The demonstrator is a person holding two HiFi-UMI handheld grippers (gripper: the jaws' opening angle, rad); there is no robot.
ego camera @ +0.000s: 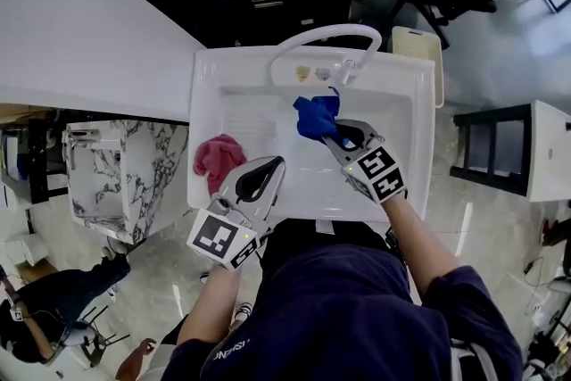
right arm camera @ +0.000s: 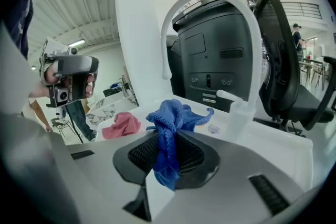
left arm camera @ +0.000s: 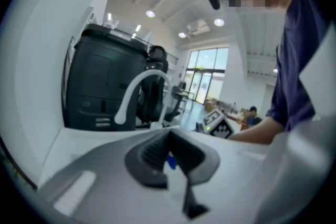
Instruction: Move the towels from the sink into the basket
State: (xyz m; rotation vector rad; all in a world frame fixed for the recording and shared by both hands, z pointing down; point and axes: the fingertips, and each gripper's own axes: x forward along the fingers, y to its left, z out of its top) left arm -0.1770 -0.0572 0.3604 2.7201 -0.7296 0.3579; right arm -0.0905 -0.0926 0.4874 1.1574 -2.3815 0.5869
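Your left gripper (ego camera: 278, 163) is pressed together, empty, over the near rim of the sink (ego camera: 424, 103). Your right gripper (ego camera: 339, 136) pinches the blue towel (ego camera: 317, 114), held above it. The pink towel (ego camera: 219, 158) lies at the left edge. Beyond stands the apparent basket (ego camera: 417, 45). Judged: neither towel delivered, both outstanding.

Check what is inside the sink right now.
A pink towel lies at the sink's left edge. The blue towel hangs clamped in the right gripper over the basin. The basin floor beneath them is hidden.
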